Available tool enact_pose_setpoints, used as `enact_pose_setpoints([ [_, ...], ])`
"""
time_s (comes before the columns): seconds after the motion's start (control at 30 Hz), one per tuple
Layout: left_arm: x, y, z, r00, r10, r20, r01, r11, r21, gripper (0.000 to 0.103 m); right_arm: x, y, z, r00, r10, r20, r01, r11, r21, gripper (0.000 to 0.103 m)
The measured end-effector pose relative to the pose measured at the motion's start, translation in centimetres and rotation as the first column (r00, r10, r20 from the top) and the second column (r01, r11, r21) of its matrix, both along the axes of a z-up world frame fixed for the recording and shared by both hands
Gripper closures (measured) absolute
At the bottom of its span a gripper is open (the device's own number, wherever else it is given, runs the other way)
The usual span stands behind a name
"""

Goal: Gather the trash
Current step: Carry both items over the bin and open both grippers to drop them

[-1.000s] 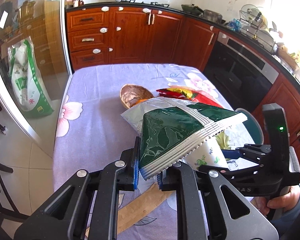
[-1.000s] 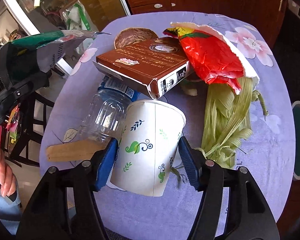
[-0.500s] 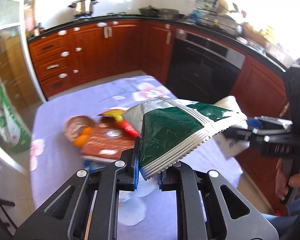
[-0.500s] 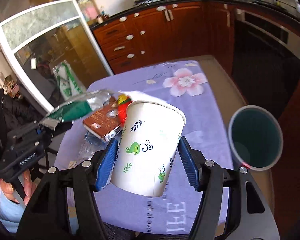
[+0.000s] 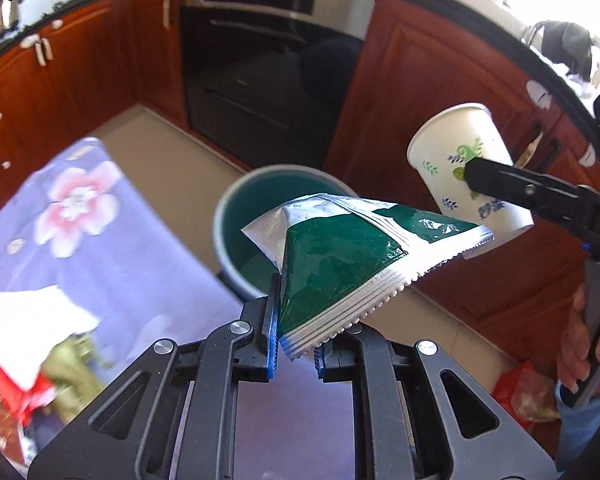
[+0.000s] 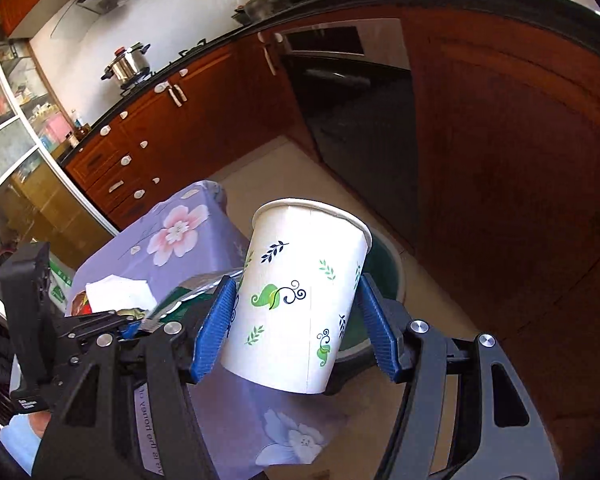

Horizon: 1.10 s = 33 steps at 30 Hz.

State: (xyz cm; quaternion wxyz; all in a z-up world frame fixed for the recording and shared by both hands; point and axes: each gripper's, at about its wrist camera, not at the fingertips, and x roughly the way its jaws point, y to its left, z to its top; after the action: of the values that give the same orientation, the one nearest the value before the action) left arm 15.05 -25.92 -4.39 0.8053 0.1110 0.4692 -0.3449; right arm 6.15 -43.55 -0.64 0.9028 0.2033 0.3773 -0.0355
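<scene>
The step in hand reads as the carry to the bin — both pieces of trash are off the table and hang near the teal waste bin (image 5: 236, 216) on the floor, neither yet let go.

The left gripper (image 5: 296, 344) is clamped tight on the crimped corner of a green-and-silver snack wrapper (image 5: 340, 256); the wrapper fans up and out toward 1 o'clock in the left wrist view, and covers the near part of the bin's mouth, so it seems to hang over the opening or just short of it; which, I cannot tell.

The right gripper (image 6: 296, 328) grips a white paper cup with green leaf print (image 6: 300, 304) across its body, the blue pads pressed on either side, rim tilted up toward 12 o'clock; in the right wrist view the bin's rim (image 6: 392, 268) peeps out behind the cup at 3 o'clock, and in the left wrist view the cup (image 5: 460, 164) sits at 2 o'clock from the bin, beside it rather than above it.

On the floral purple tablecloth (image 5: 112, 248), at 9 o'clock from the bin, a red wrapper (image 5: 16, 388) and white paper (image 5: 32, 328) remain.

Next, as I judge it: bring each item squarely over the mouth, then part the jaws — the wrapper is light and may drift, so a low release suits it; the cup needs to come in toward the bin first.
</scene>
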Motion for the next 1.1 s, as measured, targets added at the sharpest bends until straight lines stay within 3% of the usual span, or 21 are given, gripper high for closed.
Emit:
enact_pose_setpoints([
  [0.2, 3.5, -4.6, -5.0, 0.994, -0.028, -0.104, 0.029, 1.0, 0.012, 0.089, 1.8, -2.5, -2.1, 0.998, -0.036, -0.046, 0.036, 0.999, 0.007, 0.043],
  [0.43, 5.6, -6.6, -8.5, 0.988, -0.045, -0.146, 0.051, 0.998, 0.044, 0.087, 4.4, -3.5, -4.3, 0.995, -0.041, -0.091, 0.042, 0.999, 0.004, 0.043],
  [0.47, 6.1, -6.6, -8.9, 0.988, -0.037, -0.151, 0.045, 0.998, 0.053, 0.077, 4.7, -3.4, -4.6, 0.994, -0.04, -0.098, 0.041, 0.999, 0.002, 0.043],
  [0.5, 5.9, -6.6, -8.9, 0.989, -0.025, -0.149, 0.035, 0.997, 0.063, 0.056, 4.9, -3.4, -4.8, 0.994, -0.04, -0.105, 0.04, 0.999, 0.002, 0.043],
  [0.53, 6.0, -6.4, -8.8, 0.991, -0.008, -0.137, 0.018, 0.997, 0.074, 0.046, 5.2, -3.4, -5.0, 0.993, -0.038, -0.11, 0.039, 0.999, 0.005, 0.043],
  [0.73, 5.8, -3.3, -6.7, 0.998, 0.05, -0.039, -0.047, 0.997, 0.063, 0.018, 7.1, -2.1, -5.6, 0.992, -0.008, -0.125, 0.007, 1.0, -0.003, 0.042],
  [0.8, 5.4, -1.9, -5.9, 0.997, 0.07, -0.025, -0.069, 0.997, 0.038, 0.004, 7.6, -1.7, -5.9, 0.992, -0.003, -0.125, 0.003, 1.0, 0.0, 0.041],
  [0.9, 5.0, 0.8, -5.1, 0.996, 0.088, -0.027, -0.088, 0.996, 0.008, 0.004, 8.4, -0.9, -6.2, 0.991, 0.0, -0.132, 0.0, 1.0, 0.005, 0.038],
  [0.97, 4.6, 1.6, -4.9, 0.995, 0.096, -0.032, -0.096, 0.995, 0.001, 0.004, 8.6, -0.5, -6.5, 0.99, -0.001, -0.14, 0.003, 1.0, 0.008, 0.031],
  [1.03, 4.3, 2.2, -4.8, 0.994, 0.102, -0.035, -0.102, 0.995, -0.004, 0.004, 8.9, -0.1, -6.7, 0.99, -0.005, -0.141, 0.008, 1.0, 0.024, 0.015],
  [1.1, 4.5, 2.8, -4.5, 0.994, 0.107, -0.038, -0.107, 0.994, -0.008, 0.004, 9.1, 0.2, -6.9, 0.989, -0.005, -0.149, 0.011, 0.999, 0.043, 0.013],
])
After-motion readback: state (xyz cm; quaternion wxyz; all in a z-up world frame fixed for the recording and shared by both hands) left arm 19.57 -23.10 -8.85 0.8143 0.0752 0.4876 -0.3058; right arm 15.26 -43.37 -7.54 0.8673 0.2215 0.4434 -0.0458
